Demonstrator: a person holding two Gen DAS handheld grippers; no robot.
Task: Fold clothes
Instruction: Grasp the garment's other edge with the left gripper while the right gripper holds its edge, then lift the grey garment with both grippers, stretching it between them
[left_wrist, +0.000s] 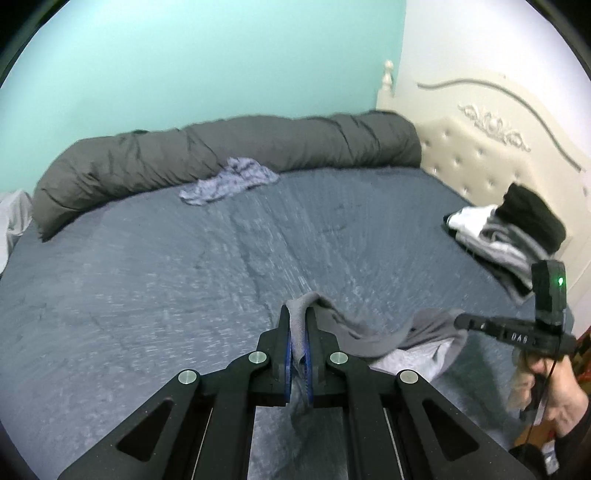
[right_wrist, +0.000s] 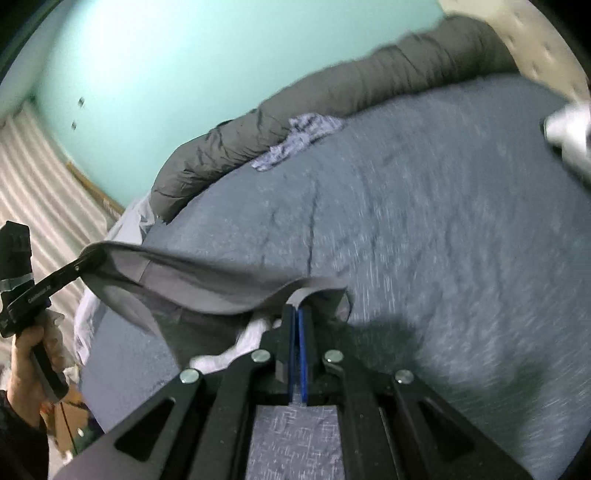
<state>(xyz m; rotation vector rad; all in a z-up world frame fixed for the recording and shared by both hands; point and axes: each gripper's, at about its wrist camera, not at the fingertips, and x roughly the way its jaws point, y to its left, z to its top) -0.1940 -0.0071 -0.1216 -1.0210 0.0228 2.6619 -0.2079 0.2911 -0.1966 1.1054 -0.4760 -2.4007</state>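
Grey garment (left_wrist: 369, 339) hangs between our two clamped grips above the bed (left_wrist: 184, 277): left hand-held gripper (left_wrist: 300, 321) and right hand-held gripper (right_wrist: 297, 308) should keep its edge taut and level while lowering.

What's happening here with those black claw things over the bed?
A person is folding laundry with a handheld claw in each hand. The left claw and the right claw are each shut on an edge of the same grey garment, which hangs stretched between them above the blue-grey bed cover. A stack of folded clothes sits by the headboard, and a crumpled pale garment lies by the rolled grey duvet.
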